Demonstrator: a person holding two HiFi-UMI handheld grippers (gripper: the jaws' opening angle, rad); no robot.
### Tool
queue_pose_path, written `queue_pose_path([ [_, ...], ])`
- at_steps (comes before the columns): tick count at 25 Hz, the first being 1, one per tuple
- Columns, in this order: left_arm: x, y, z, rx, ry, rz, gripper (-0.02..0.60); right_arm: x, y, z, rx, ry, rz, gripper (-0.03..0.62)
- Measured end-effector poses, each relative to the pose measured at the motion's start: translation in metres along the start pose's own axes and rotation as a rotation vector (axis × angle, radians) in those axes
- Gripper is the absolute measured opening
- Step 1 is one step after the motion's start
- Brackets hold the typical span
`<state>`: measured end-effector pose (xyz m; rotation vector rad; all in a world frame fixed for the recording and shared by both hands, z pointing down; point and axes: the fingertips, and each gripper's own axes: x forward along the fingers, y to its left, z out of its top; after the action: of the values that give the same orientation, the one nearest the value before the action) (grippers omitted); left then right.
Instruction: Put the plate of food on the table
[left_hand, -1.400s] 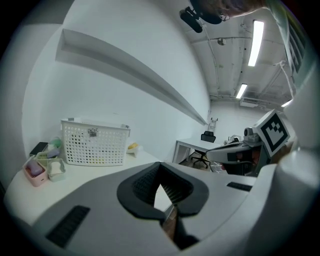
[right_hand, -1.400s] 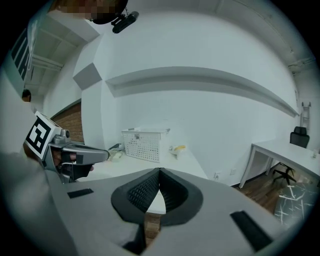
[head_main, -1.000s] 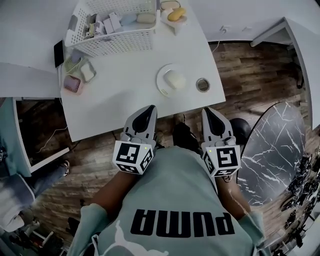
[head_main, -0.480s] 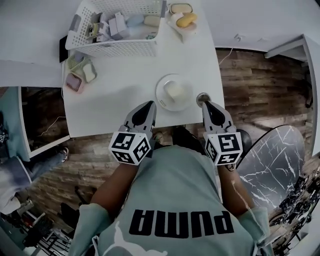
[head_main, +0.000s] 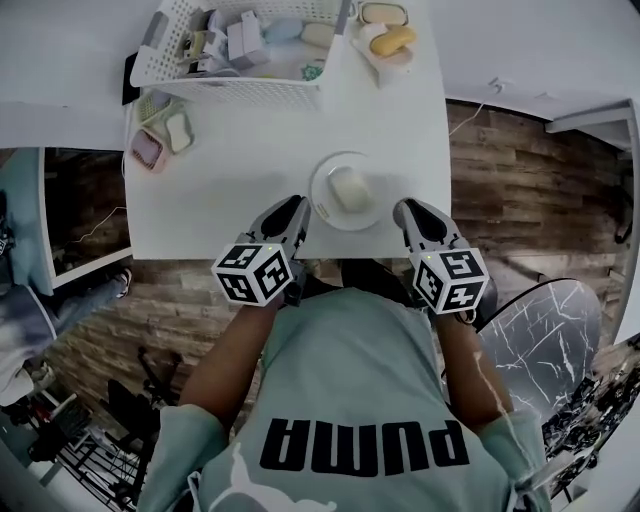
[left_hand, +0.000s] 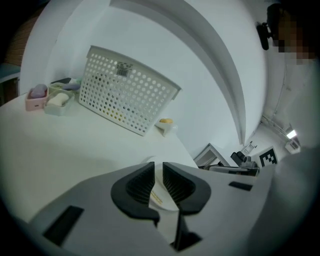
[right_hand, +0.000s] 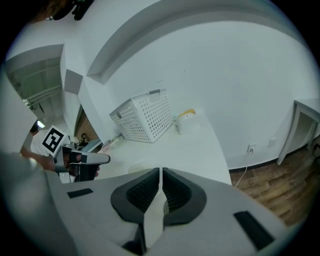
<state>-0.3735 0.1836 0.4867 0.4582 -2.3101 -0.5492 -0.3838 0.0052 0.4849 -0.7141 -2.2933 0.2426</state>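
At the front edge of the white rectangular table (head_main: 230, 200), the round white plate of pale food (head_main: 322, 200) now lies between my left gripper (head_main: 295, 210) and right gripper (head_main: 405, 210), both moved in, jaws nearly together and empty, so placing looks done.

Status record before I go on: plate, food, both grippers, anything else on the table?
plate: white, round, resting on the table near its front edge
food: one pale lump on the plate
left gripper: just left of the plate, jaws close together, nothing seen between them
right gripper: right of the plate, jaws together, empty
basket: white, perforated, at the table's far end, holding small items
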Motion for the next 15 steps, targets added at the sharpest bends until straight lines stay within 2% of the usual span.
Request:
queue_pose_path([
  [8,0.023,0.017,-0.018,-0.116,0.071,0.009,0.057,0.027,-0.011,-0.017,0.08,0.106,0.065,0.031],
  [15,0.037,0.027,-0.029,-0.152,0.133,0.014,0.072,0.043,-0.017,-0.03,0.182,0.179,0.1,0.034],
])
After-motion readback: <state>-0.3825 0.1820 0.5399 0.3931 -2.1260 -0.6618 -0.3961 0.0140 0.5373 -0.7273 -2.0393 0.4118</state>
